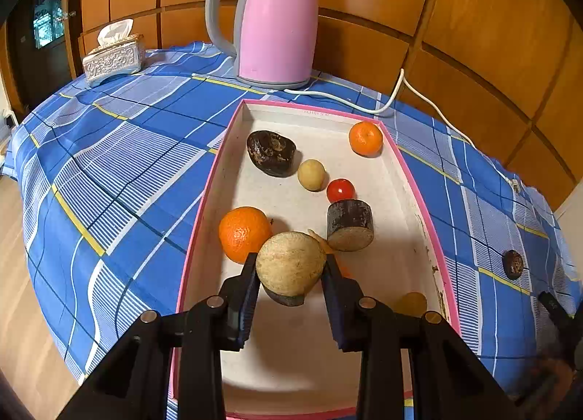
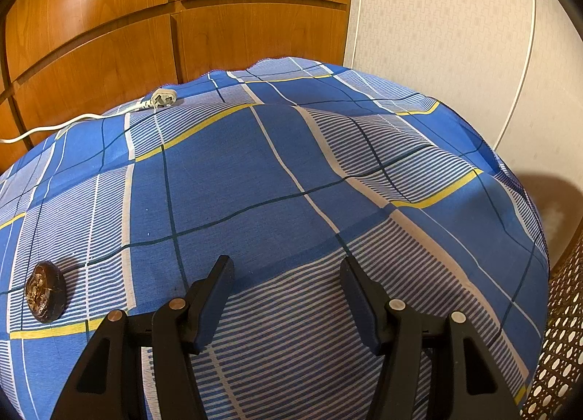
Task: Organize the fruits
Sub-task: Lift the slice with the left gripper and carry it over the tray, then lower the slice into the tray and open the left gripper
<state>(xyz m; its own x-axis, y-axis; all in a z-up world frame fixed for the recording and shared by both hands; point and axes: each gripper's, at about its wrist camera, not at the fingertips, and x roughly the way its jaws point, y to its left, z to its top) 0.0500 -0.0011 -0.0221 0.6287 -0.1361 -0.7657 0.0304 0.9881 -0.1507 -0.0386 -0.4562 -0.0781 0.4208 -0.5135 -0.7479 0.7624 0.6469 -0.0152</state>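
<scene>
Checked tablecloth (image 2: 291,172) | left gripper (image 1: 290,267) gripping cut piece (image 1: 290,262) over tray (image 1: 233,128), seven pieces already inside | right gripper (image 2: 288,292) hanging half-open, empty | dark fruit (image 2: 45,291) waiting outside

Left gripper (image 1: 290,267) is tilted down and forward, both black arms coming up from the 6 o'clock edge of its own view, blue pads clamped on something round, one pad at 9 o'clock of it and one at 3. Right gripper (image 2: 286,285) points down at about the same slant, jaws apart with nothing between them, fingers splayed toward 11 and 1 o'clock. A dark shape at 4 o'clock in the left view is probably the right gripper's tip, hard to say.
</scene>
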